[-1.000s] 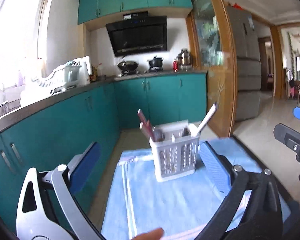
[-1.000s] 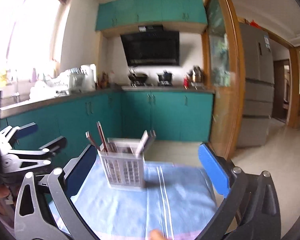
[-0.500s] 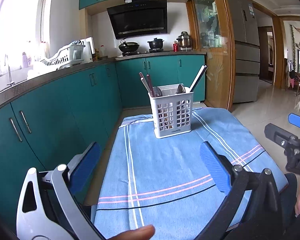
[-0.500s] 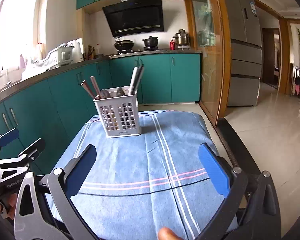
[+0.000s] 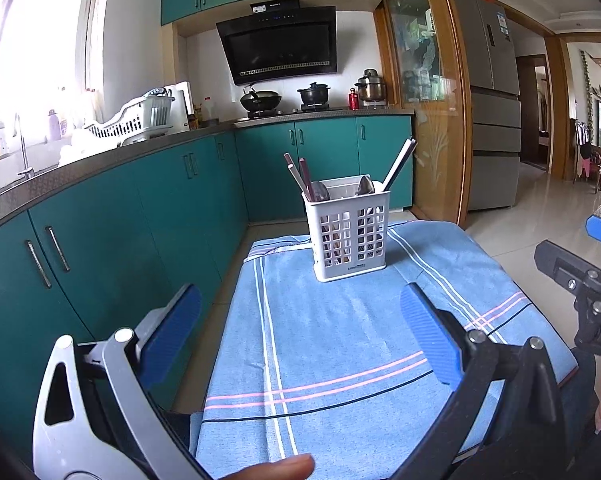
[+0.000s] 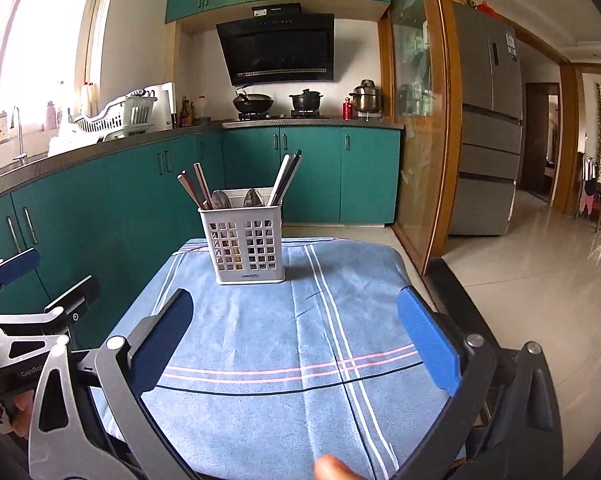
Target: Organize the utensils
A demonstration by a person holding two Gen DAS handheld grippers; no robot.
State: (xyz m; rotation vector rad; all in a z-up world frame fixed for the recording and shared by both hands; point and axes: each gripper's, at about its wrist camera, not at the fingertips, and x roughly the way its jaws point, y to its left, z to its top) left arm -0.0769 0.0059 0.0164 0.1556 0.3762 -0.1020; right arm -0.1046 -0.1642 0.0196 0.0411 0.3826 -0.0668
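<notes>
On blue cloth (image 5: 340,340), utensil caddy (image 5: 350,232) unobstructed, both tongs (image 5: 300,320) (image 6: 296,326) spread, empty

- You are holding the left gripper (image 5: 300,332) level, its blue pads spread wide apart and gripping nothing.
- You are holding the right gripper (image 6: 294,330) beside it, likewise spread and empty.

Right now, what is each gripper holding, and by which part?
Nothing. The left gripper and the right gripper are both open and empty above the blue striped cloth.
</notes>
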